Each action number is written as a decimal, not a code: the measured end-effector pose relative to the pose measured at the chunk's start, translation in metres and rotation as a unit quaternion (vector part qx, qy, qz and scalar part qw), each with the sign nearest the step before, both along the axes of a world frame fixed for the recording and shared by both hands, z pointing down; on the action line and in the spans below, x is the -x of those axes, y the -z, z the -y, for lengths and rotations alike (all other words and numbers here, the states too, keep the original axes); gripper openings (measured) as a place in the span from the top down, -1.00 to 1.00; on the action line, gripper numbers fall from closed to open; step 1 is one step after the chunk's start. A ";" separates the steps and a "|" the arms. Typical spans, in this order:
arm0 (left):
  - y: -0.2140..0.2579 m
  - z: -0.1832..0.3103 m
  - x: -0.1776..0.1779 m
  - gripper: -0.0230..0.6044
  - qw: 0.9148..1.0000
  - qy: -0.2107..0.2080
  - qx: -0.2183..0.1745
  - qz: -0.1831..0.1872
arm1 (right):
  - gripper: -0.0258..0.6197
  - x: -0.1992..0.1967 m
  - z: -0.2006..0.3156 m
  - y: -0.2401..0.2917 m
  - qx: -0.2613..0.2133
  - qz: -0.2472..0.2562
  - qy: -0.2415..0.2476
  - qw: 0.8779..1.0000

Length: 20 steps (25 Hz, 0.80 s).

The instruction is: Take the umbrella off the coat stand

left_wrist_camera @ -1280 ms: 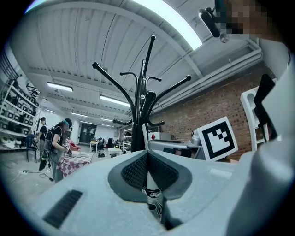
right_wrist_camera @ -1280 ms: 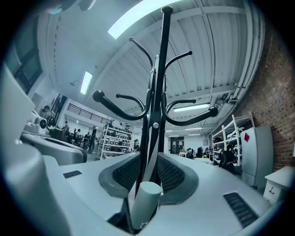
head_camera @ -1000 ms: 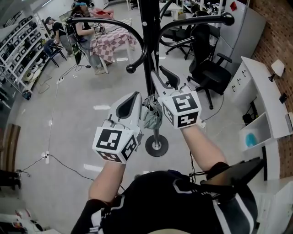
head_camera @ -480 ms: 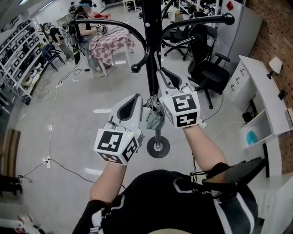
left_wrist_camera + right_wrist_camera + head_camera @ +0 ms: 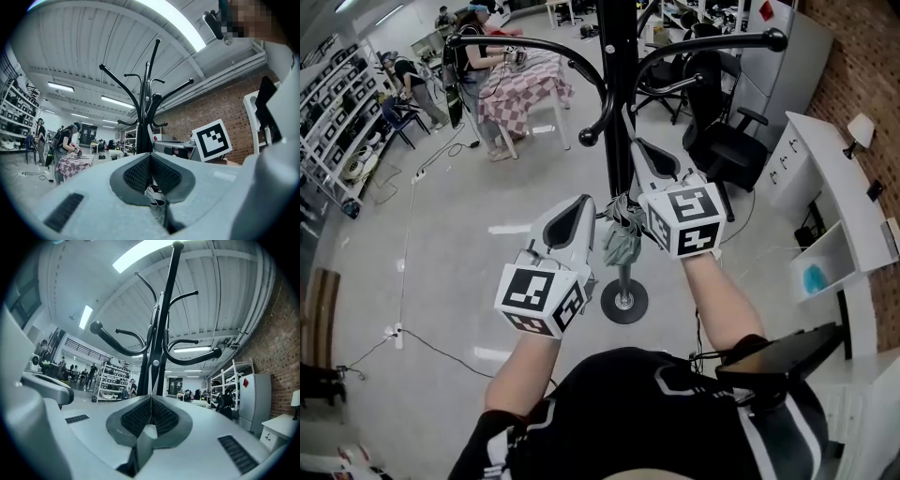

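Note:
A black coat stand (image 5: 617,112) with curved hooks rises straight ahead on a round base (image 5: 623,301). A folded grey-green umbrella (image 5: 622,240) hangs close to its pole, between my two grippers. In the head view, my left gripper (image 5: 579,202) sits just left of the umbrella, and my right gripper (image 5: 631,144) reaches up along the pole on its right. The left gripper view shows the jaws shut (image 5: 150,155) with pale umbrella fabric (image 5: 157,196) caught low between them. In the right gripper view the jaws are shut (image 5: 151,397) with a pale strip of the umbrella (image 5: 147,433) in the slot.
Black office chairs (image 5: 724,141) stand behind the coat stand to the right. A white desk and cabinet (image 5: 825,187) run along the brick wall. People work at a checked-cloth table (image 5: 523,82) far left, near shelving (image 5: 337,103). A cable (image 5: 403,323) crosses the floor.
My right gripper has risen and shifted slightly right along the pole, and the umbrella has moved with it. The left gripper has barely moved.

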<state>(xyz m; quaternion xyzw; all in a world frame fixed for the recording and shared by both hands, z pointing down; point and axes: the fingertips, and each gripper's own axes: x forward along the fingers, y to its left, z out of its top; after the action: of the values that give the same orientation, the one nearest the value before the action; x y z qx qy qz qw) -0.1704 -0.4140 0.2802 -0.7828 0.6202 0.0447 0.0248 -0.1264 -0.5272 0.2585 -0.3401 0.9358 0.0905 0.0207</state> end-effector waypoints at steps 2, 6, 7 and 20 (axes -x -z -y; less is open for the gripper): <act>0.003 -0.003 0.001 0.90 1.000 -0.001 -0.004 0.006 | 0.89 0.001 -0.002 0.001 0.010 0.011 0.009 1.000; 0.004 -0.006 0.000 0.90 1.000 -0.010 -0.007 0.007 | 0.89 0.001 -0.003 0.002 0.014 0.024 0.027 0.999; 0.004 -0.006 0.000 0.90 1.000 -0.012 -0.008 0.007 | 0.89 0.001 -0.004 0.003 0.016 0.027 0.029 0.999; 0.005 -0.011 0.008 0.90 1.000 -0.017 -0.011 0.006 | 0.89 0.000 -0.007 0.025 0.000 0.050 0.025 0.998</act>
<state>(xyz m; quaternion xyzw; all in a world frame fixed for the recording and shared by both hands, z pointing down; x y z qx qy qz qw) -0.1782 -0.4034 0.2748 -0.7934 0.6058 0.0471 0.0361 -0.1268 -0.5206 0.2330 -0.3207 0.9418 0.0730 0.0701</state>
